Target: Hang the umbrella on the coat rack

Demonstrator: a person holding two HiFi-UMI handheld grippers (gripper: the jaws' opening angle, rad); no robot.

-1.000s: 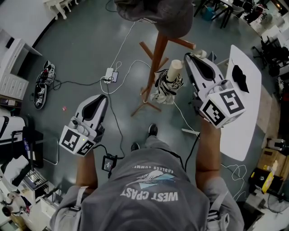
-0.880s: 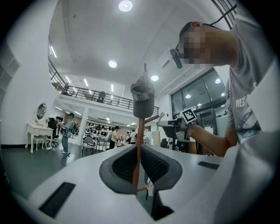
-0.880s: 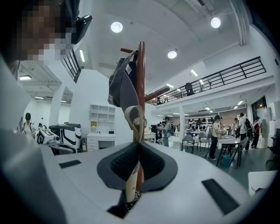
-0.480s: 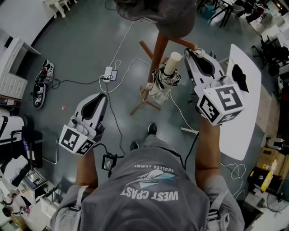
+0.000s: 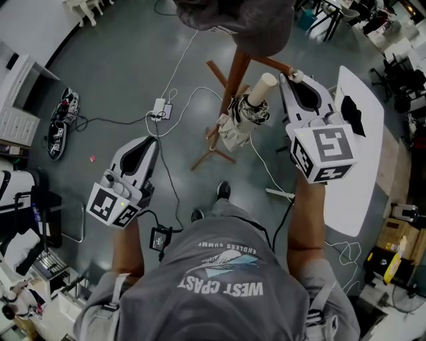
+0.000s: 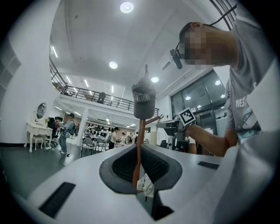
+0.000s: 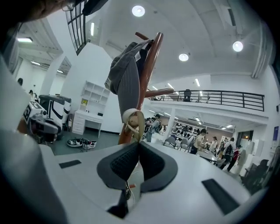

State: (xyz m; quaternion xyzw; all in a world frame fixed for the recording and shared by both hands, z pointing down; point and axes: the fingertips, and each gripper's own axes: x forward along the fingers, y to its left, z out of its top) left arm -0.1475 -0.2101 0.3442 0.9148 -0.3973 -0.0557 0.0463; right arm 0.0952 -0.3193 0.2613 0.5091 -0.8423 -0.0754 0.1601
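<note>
**Umbrella held by its strap beside the coat rack**

"WEST COAST" and "ENDLESS SUMMER" can be read, upside down in the head view, on the grey shirt (image 5: 226, 273). Lettering is carried on the grey cap (image 5: 233, 20) atop the coat rack (image 5: 236, 70), but it is too small to be read. A square black-and-white marker is shown on each cube.

The right tongs (image 5: 287, 77) are pressed together on the beige strap (image 7: 134, 123) of the umbrella (image 5: 241, 123). The umbrella hangs from them just beside the rack's wooden pole, with its pale handle (image 5: 265, 86) uppermost and near a side peg (image 5: 271, 64). The left tongs (image 5: 148, 145) are slightly spread with nothing between them; only the distant pole is seen through the gap. They are held well apart from the rack.

The edge of the white counter (image 5: 363, 166) runs close along the right tongs' side. Open grey floor lies left of the rack, crossed by white cables (image 5: 183, 100) and a power strip (image 5: 162, 106). Shoes (image 5: 63, 126) lie further left, near the wall.
</note>
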